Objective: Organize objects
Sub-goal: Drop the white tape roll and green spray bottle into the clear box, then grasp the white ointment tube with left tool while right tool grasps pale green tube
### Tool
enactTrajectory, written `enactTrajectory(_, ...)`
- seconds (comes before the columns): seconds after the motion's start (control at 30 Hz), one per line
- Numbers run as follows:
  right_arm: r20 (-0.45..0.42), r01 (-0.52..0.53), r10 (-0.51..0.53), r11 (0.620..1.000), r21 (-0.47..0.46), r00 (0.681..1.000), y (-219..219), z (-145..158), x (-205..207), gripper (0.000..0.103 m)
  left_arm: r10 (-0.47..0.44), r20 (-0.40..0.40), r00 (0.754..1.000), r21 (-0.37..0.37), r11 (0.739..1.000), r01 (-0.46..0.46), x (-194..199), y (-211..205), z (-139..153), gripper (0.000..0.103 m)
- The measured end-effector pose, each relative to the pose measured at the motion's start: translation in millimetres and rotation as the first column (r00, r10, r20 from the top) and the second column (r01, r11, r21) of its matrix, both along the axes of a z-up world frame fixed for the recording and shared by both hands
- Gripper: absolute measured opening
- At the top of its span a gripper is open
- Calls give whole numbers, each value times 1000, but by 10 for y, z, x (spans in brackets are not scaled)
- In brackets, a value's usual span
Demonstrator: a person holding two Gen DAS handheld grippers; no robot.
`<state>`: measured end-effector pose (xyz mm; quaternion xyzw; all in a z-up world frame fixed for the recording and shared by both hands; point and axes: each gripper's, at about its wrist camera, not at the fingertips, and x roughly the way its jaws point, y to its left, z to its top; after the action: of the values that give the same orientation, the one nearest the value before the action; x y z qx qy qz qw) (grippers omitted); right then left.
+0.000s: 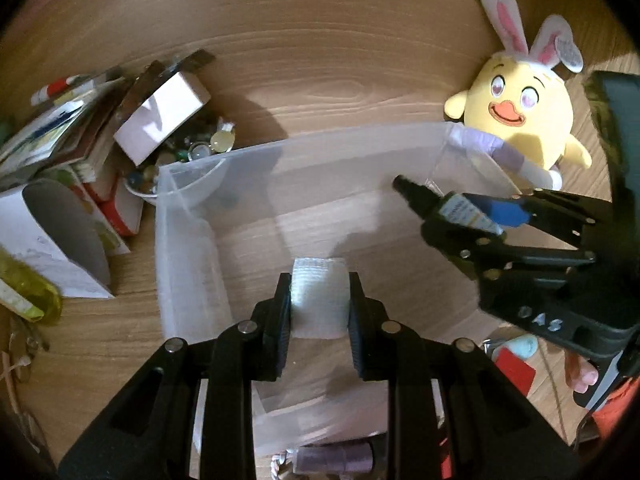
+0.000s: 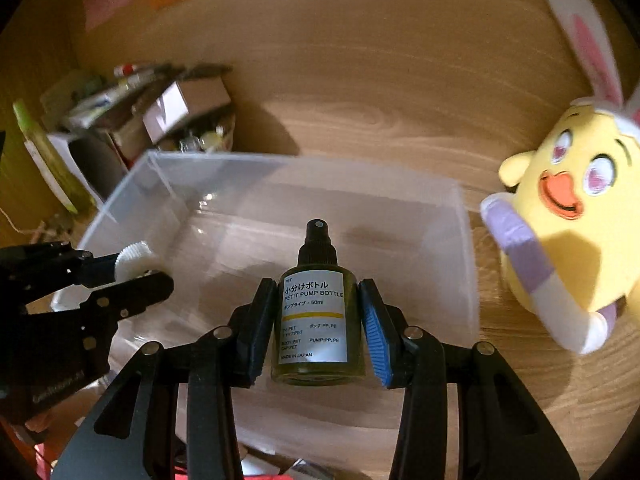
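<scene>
A clear plastic bin sits on the wooden table; it also shows in the right wrist view. My left gripper is shut on a white ribbed roll and holds it over the bin's near side; the left gripper appears in the right wrist view at the bin's left rim. My right gripper is shut on a small green pump bottle with a black spray top, held over the bin. The right gripper with the bottle shows in the left wrist view at the bin's right side.
A yellow chick plush with bunny ears lies right of the bin, touching its corner. A pile of books, boxes and a bowl of small trinkets crowds the left. A purple thread spool lies near the front.
</scene>
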<state>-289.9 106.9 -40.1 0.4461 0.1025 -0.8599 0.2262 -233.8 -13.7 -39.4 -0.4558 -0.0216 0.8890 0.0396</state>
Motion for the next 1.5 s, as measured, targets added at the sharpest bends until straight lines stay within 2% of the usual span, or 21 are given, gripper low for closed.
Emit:
enactTrajectory(0.17, 0, -6, 6, 999, 51, 1000, -78, -84, 2, 39, -13, 14, 1000, 14, 1000, 12, -15, 24, 6, 31)
enactTrajectory(0.2, 4, -6, 6, 999, 49, 1000, -71, -81, 11, 39, -14, 14, 1000, 14, 1000, 14, -11, 34, 16, 35)
enactTrajectory(0.27, 4, -7, 7, 999, 45, 1000, -59, -42, 29, 39, -7, 3, 1000, 2, 1000, 7, 17, 56, 55, 54)
enactTrajectory(0.3, -5, -6, 6, 999, 46, 1000, -51, -9, 48, 39, 6, -16, 1000, -12, 1000, -6, 50, 64, 87, 71)
enactTrajectory(0.33, -17, -3, 4, 999, 48, 1000, -39, 34, 71, 44, 13, -40, 999, -22, 1000, -14, 92, 69, 128, 77)
enactTrajectory(0.47, -104, 12, -9, 1000, 24, 994, 73, 296, 239, 65, 3, -117, 993, -35, 999, -7, 339, 78, 352, 79)
enactTrajectory(0.53, -137, 15, -15, 1000, -2, 990, 178, 434, 360, 68, 5, -151, 989, -23, 1000, -9, 503, 49, 460, 94)
enactTrajectory(0.57, -143, 14, -16, 1000, -15, 990, 224, 483, 404, 73, 10, -164, 986, -18, 1000, -14, 558, 43, 494, 97)
enactTrajectory(0.67, -172, 19, -28, 998, -55, 985, 416, 648, 652, 82, 35, -211, 977, -21, 999, -40, 820, -13, 604, 99)
enactTrajectory(0.83, -211, 33, -47, 997, -67, 976, 564, 644, 1093, 84, 45, -206, 978, -20, 999, -50, 1202, -75, 543, 101)
enactTrajectory(1.2, -159, 13, -18, 999, -38, 987, 471, 37, 1888, 84, 70, -59, 996, -34, 997, -72, 1823, 33, -195, 101)
enactTrajectory(1.37, -116, 9, -12, 1000, -24, 993, 415, -225, 2101, 84, 80, -28, 996, -8, 997, -80, 1957, 114, -385, 101)
enactTrajectory(1.5, -100, 18, -18, 1000, -7, 995, 343, -336, 2108, 84, 92, -15, 996, -6, 996, -92, 1929, 156, -462, 101)
